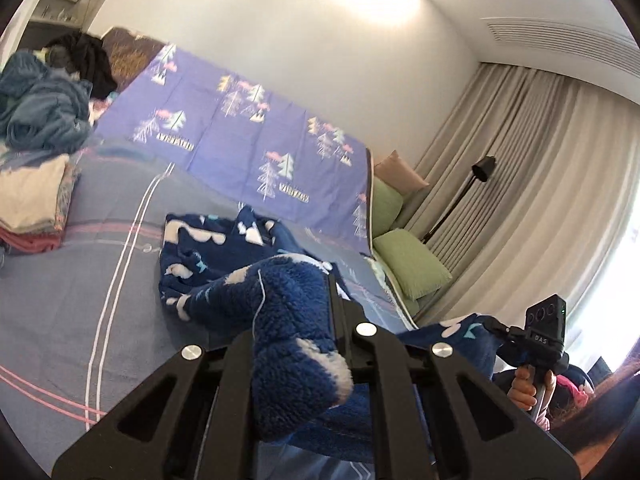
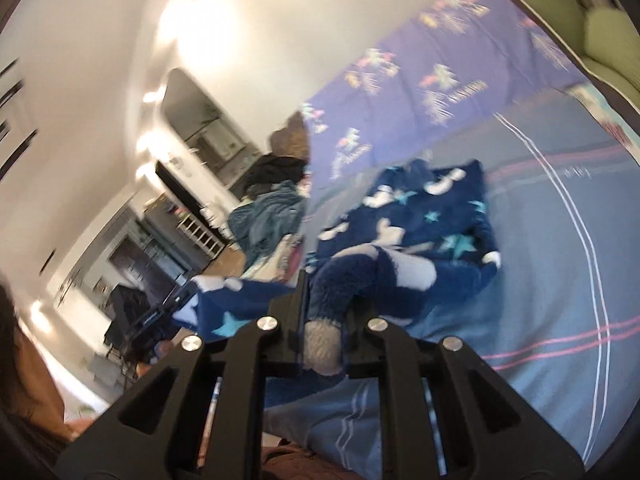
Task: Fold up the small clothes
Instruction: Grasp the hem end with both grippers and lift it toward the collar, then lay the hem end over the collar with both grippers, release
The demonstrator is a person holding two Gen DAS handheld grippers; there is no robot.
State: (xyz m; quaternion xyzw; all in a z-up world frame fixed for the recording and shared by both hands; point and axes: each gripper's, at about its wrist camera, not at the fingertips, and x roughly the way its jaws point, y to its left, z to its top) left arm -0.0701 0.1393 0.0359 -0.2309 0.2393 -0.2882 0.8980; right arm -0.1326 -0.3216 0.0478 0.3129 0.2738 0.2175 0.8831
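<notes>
Fleece garment: dark blue fleece garment (image 1: 224,256) with white shapes and pale blue stars, its far part lying on the bed ahead of both tools and its near edge lifted off the cover.
Left tool: the left tool (image 1: 304,320) is closed tight on a thick bunch of the garment's fuzzy edge, which bulges out between and over the black fingers (a loose white thread hangs from the bunch).
Right tool: the right tool (image 2: 324,312) is nearly closed and pinches another part of the same edge; a blue and whitish fold sticks out toward the camera between its fingers.
Between the tools: the cloth stretches from one tool across to the other, seen from the right wrist as a blue band with a star running off to the left of that tool.
Hand: in the left wrist view a hand (image 1: 528,392) grips the handle under the right tool, low and to the right of the left tool.
Bed: a grey-blue cover (image 1: 80,320) with pink and white stripes lies under and ahead of the tools.
Purple sheet: a purple sheet (image 1: 248,132) printed with trees rises behind the garment.
Folded stack: a stack of folded clothes (image 1: 36,204) sits far left of the left tool, with a heap of unfolded clothes (image 1: 44,108) beyond it.
Cushions: green cushions (image 1: 408,264) lie to the right, beyond the bed's edge, before pale curtains (image 1: 540,184).
</notes>
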